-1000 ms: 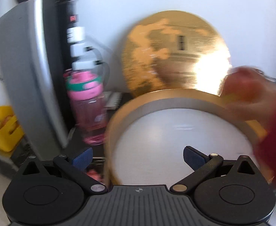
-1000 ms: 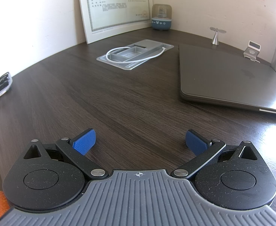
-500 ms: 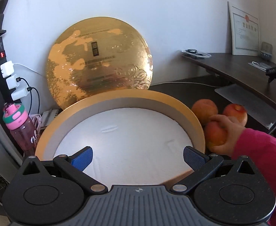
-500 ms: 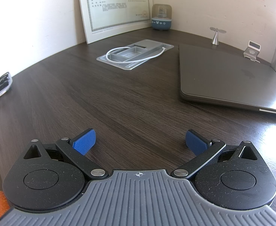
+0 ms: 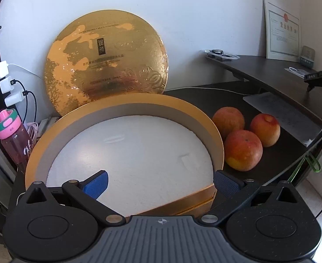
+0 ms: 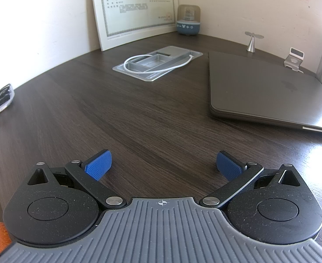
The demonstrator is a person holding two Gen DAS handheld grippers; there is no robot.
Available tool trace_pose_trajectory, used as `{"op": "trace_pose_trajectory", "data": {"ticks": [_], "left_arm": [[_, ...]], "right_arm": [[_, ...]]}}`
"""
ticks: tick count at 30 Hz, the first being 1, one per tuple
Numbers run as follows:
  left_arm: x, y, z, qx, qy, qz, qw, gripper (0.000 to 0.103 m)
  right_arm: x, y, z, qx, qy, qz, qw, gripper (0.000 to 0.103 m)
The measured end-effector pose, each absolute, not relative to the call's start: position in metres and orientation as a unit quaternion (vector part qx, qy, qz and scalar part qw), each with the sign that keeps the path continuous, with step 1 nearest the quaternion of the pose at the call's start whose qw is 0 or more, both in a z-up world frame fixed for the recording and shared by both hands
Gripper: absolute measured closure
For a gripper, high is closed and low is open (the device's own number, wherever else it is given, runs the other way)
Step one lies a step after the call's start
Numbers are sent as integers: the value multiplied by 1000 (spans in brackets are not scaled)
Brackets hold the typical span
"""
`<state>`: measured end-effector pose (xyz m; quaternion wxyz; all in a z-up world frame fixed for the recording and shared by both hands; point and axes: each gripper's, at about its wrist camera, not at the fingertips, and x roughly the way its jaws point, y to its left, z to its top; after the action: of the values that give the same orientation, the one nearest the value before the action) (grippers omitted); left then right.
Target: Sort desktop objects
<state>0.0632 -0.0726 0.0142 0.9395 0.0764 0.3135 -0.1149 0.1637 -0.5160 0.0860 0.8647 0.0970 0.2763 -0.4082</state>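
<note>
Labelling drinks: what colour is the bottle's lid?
Pink with a green band; left wrist view.

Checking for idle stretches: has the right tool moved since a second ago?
No. The right tool sits open at the same spot over the dark wooden desk; the closed grey laptop keeps its position in view.

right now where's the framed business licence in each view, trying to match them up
Left wrist: framed business licence far upper right, leaning on the wall behind the dark desk.
Right wrist: top centre, against the wall at the desk's back edge.
Shared landmark: the small blue-based speaker just right of it.
</note>
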Motion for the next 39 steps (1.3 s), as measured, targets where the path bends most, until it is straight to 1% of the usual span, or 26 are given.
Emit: {"op": "trace_pose_trajectory", "data": {"ticks": [12,14,16,19,23,25,28,32,39], "left_arm": [[50,-26,9,49,314,-66,946,1],[50,-19,6,44,319,-57,945,1],[48,-13,3,40,325,-52,943,1],[45,-7,1,40,331,-49,942,1],[42,-4,-2,45,346,-53,935,1],[39,-5,-3,44,347,-54,935,1],[33,-8,-3,39,346,-51,936,1],[31,-14,-6,29,356,-49,933,1],[25,-33,-12,39,374,-69,924,1]], "right_arm": [[166,-516,86,100,274,-415,862,0],[161,-503,87,95,274,-420,860,0],[152,-469,91,66,266,-404,873,0],[123,-388,95,1,226,-337,914,0],[68,-271,70,-86,205,-231,947,0],[45,-228,50,-118,218,-180,952,0],[21,-201,30,-91,264,-108,954,0],[-5,-197,18,-33,301,-82,950,0],[-29,-196,17,-42,316,-87,944,0]]}}
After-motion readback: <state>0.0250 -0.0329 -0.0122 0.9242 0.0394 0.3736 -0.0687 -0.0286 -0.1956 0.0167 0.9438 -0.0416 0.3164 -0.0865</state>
